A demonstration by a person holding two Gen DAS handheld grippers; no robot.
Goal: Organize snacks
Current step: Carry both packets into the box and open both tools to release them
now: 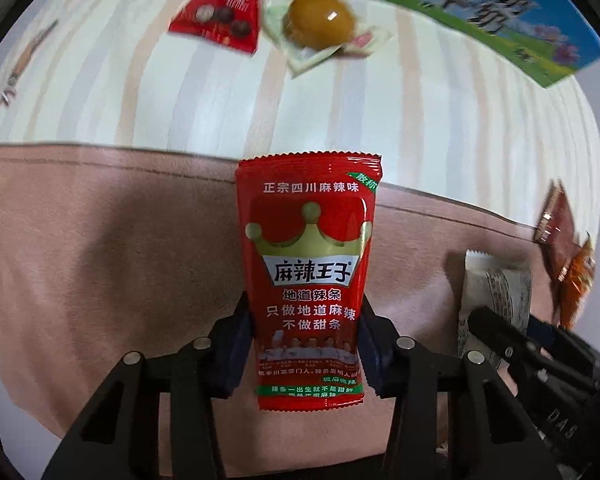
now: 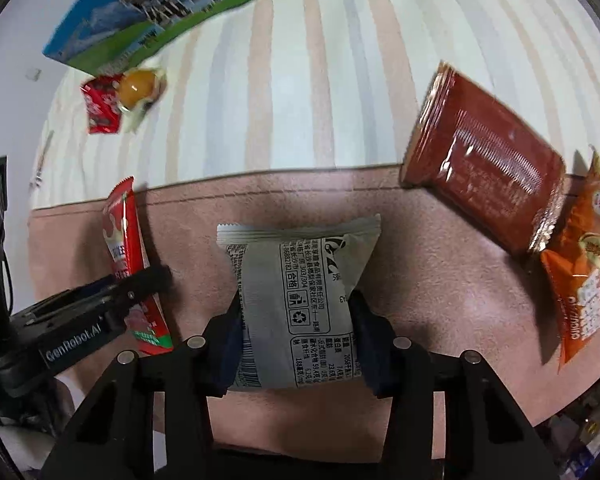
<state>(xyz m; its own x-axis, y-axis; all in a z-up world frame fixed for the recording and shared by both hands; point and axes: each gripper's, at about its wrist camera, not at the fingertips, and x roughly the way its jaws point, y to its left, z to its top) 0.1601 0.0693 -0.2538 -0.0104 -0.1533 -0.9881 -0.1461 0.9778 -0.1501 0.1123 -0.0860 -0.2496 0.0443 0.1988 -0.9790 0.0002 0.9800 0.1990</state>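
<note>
Left wrist view: the left gripper (image 1: 306, 344) is closed on a glossy red plastic snack packet (image 1: 309, 276), its two fingers pinching the packet's lower sides. The packet stands upright over a pink cloth (image 1: 100, 248) and bears a gold crown, the name 麻辣王子, the top line 正宗四川麻辣味 and, lower down, 地道辣条 只做地道麻辣 不做甜条. Beyond the cloth lies a cream striped surface (image 1: 220, 92); whether it is a desk or a bed cannot be told. On it sit a small red triangular pouch (image 1: 222, 8) and, just beside it, a clear pouch holding a yellow-brown egg-shaped snack (image 1: 320, 20). A blue and green printed box (image 1: 480, 12) lies behind them, its large lettering too blurred to read.

Right wrist view: the right gripper (image 2: 296, 320) clamps a grey-white crimped wrapper (image 2: 300, 280) by both sides, held over the pink cloth (image 2: 440, 300). Its printed back faces the camera: 合格, a recycling mark, a barcode and a nutrition table. Only this view shows "GenRobot.AI" on the left gripper's body (image 2: 76, 332), and it shows more fully a dark red-brown clear-film packet (image 2: 484, 176) touching an orange crisp bag (image 2: 584, 272) at the right.
</note>
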